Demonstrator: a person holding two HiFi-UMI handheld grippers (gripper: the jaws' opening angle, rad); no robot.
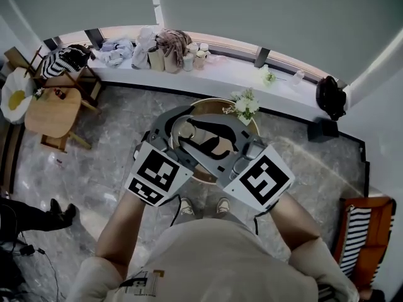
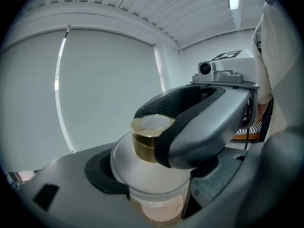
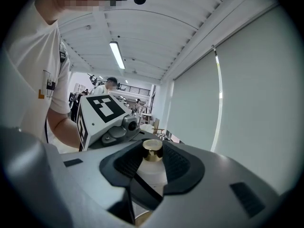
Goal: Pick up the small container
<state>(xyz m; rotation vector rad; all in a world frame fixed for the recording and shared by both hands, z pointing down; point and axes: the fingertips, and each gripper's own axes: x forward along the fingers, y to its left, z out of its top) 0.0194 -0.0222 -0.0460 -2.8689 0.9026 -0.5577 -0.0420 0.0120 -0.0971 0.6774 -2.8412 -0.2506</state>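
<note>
1. Closest to the lens, the small container (image 2: 137,167) fills the left gripper view. It has a frosted body and a gold cap (image 2: 147,137), with only a window blind (image 2: 104,89) behind it.
2. Our left gripper (image 2: 154,177) is clamped on the frosted body, with a pad against each side.
3. Our right gripper (image 3: 153,158) crosses it and grips higher up, its ridged pads pressed on the gold cap.
4. In the head view the crossed grippers hang before our chest, above a round wooden table (image 1: 214,100) carrying flowers (image 1: 244,104). The container itself is hidden there.
5. We judge the pick-up essentially done, since the container appears lifted off the table. What remains is holding it steady, perhaps passing it to one gripper.
</note>
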